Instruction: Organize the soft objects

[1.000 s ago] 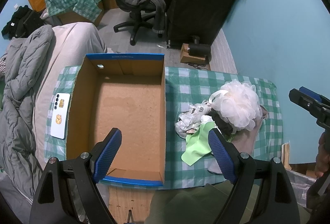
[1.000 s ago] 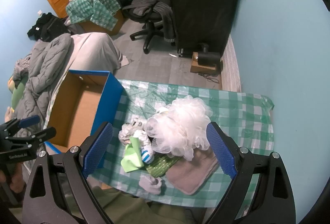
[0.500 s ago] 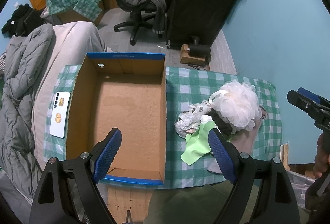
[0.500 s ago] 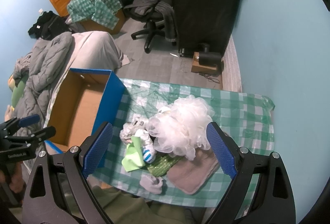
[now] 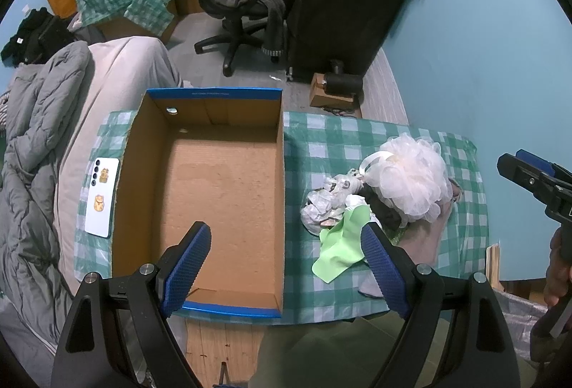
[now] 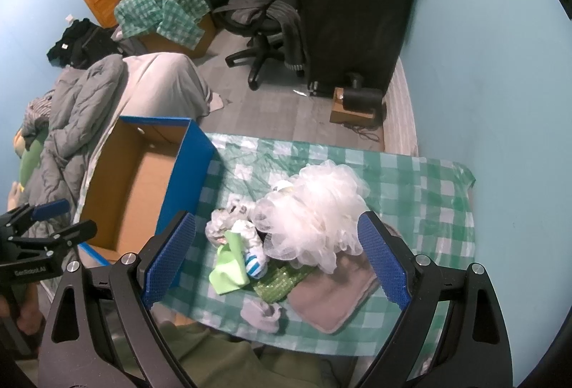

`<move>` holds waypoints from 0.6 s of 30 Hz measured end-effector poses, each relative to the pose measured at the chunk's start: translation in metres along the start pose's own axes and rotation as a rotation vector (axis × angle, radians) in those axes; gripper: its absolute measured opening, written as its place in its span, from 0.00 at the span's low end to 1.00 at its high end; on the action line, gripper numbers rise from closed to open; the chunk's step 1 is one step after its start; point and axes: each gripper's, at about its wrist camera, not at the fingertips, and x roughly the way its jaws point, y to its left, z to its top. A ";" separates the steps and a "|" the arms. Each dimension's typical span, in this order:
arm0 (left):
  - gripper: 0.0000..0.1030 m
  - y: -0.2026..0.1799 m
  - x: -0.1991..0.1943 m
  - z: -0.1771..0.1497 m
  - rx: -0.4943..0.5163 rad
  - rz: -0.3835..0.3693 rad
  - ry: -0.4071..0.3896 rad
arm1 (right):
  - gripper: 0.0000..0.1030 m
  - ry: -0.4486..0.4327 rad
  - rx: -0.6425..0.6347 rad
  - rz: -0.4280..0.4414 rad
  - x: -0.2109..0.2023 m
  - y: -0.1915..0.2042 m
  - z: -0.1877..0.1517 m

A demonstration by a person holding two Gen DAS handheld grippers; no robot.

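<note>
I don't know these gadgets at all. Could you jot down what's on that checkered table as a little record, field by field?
box: open cardboard box with blue rim, nothing inside
pile: soft things heaped beside the box, none packed yet
top of pile: white mesh bath pouf
also in pile: light green cloth, tan folded towel, grey sock
beside box: white phone
left gripper: open, holding nothing, above the box
right gripper: open, holding nothing, above the pile

the left gripper [image 5: 284, 259] hangs with jaws spread wide, pads pointing toward 12 o'clock. the right gripper [image 6: 277, 255] gapes equally wide; a hand [image 5: 557, 266], seemingly bare, grips its handle at 3 o'clock.
</note>
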 end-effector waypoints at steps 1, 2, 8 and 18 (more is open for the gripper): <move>0.85 0.000 0.000 0.000 0.000 0.000 0.001 | 0.89 -0.001 0.000 0.001 0.001 -0.001 0.001; 0.85 0.000 0.000 0.000 0.000 -0.002 0.000 | 0.89 -0.001 0.000 0.001 0.000 -0.001 0.001; 0.84 -0.004 0.001 -0.004 0.006 -0.003 0.001 | 0.89 -0.001 0.001 0.001 0.000 -0.002 0.000; 0.85 -0.021 0.007 -0.006 0.050 0.016 0.021 | 0.89 0.007 0.011 -0.001 0.004 -0.008 -0.008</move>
